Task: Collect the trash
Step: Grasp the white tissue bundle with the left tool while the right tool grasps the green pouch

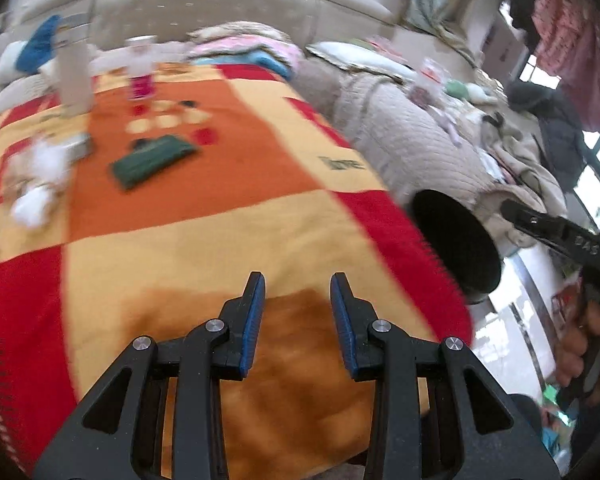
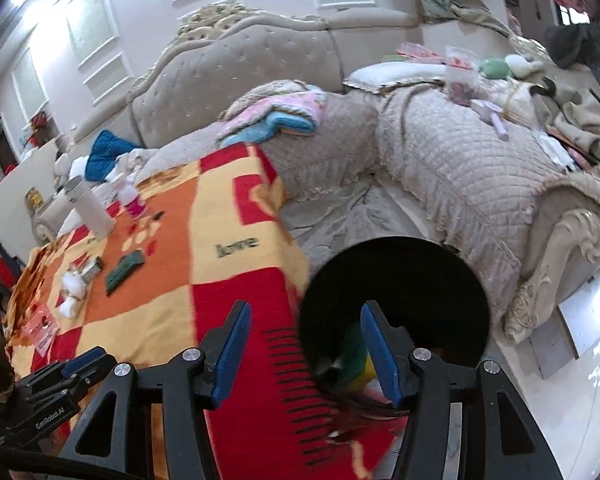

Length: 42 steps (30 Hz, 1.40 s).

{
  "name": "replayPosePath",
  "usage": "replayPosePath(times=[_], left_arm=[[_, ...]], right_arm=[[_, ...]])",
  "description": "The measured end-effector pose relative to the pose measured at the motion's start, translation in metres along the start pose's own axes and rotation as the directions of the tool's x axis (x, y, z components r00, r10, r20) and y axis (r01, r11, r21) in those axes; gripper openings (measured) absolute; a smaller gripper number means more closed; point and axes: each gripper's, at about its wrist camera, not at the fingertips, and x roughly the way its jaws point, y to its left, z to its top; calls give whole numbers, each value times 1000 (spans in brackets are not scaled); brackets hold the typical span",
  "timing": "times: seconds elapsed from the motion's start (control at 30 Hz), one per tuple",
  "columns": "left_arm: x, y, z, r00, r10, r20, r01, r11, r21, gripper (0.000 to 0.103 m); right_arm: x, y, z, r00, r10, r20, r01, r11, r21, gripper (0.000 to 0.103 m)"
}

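Two grippers are recorded. The left gripper is held above the near end of the blanket, its blue pads set a narrow gap apart with nothing between them. The right gripper is held over the blanket's fringed edge and the mouth of the bin; its jaws stand wider, nothing is gripped, and only bin contents are seen beyond its right pad.

One black round bin is listed, standing on the floor just beside the blanket's corner and near the quilted sofa. Wrappers in green and yellow are seen inside it; their number cannot be told.

One red, orange and yellow blanket is listed, covering a low surface. On it are counted:
- two white crumpled tissues, near one another at the left side;
- one dark green flat packet, near the middle;
- one small silvery packet, just beside the upper tissue;
- one pink-and-clear wrapper, towards the near left corner;
- one white upright flask, at the far end;
- one bottle with a pink base, near the flask.

One hand is seen at the right edge of the left view, closed round the right gripper's handle.
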Motion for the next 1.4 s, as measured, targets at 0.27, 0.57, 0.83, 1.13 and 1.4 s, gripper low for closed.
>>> replayPosePath(times=[0.27, 0.57, 0.83, 1.13, 1.4], left_arm=[[-41, 119, -6, 982, 179, 60, -170, 976, -138, 59], [-15, 188, 41, 960, 278, 25, -269, 944, -191, 59], [9, 196, 36, 969, 246, 11, -237, 942, -238, 23], [-37, 171, -12, 954, 277, 111, -246, 940, -236, 22], [-29, 193, -25, 960, 256, 112, -218, 937, -272, 22]], right_arm=[[39, 83, -24, 991, 105, -88, -116, 984, -133, 58], [79, 160, -47, 967, 177, -183, -220, 943, -250, 58], [99, 183, -31, 959, 206, -194, -254, 930, -266, 58], [156, 226, 1, 913, 331, -240, -374, 913, -164, 59], [222, 264, 22, 915, 292, -277, -313, 949, -35, 68]])
